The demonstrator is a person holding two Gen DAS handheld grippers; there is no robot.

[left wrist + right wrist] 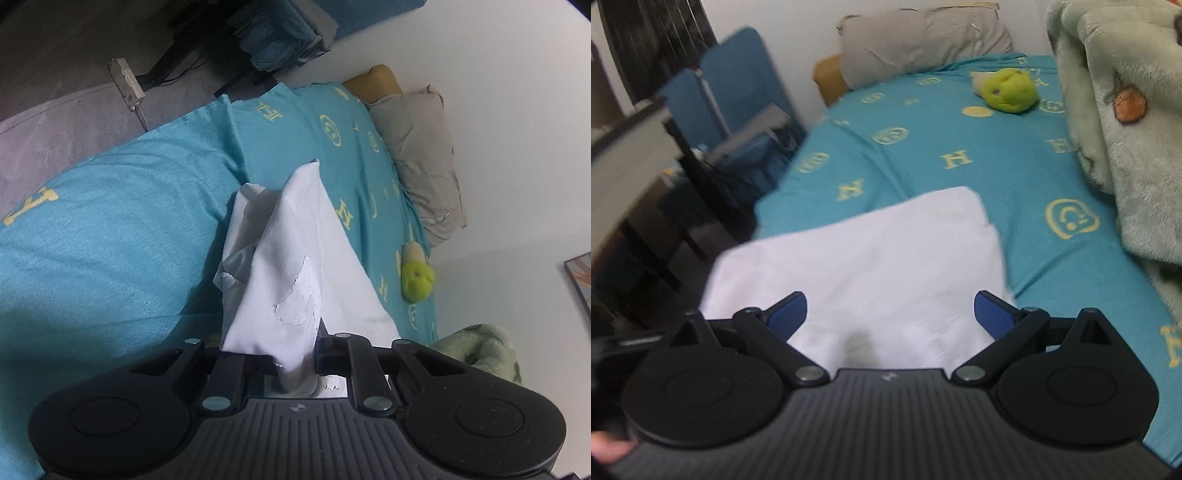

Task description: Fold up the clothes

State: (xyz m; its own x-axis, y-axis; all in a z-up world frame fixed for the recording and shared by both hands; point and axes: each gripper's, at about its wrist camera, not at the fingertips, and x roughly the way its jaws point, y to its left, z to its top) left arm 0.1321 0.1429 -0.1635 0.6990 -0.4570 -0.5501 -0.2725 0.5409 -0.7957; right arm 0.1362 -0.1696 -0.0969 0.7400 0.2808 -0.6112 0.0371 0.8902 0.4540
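A white garment (291,258) hangs from my left gripper (295,354), which is shut on a bunch of its cloth and holds it above the teal bed sheet (110,229). The cloth drapes down and away, with a torn-looking patch near the fingers. In the right wrist view the same white garment (871,258) lies spread in front of my right gripper (890,314). That gripper is open, its blue pads (790,310) wide apart over the cloth's near edge, holding nothing.
A green plush toy (1008,90) lies on the teal sheet (1015,177) near a grey pillow (923,40). A fluffy pale green blanket (1126,129) is piled at the right. Blue chairs (735,88) and a dark table stand beside the bed at the left.
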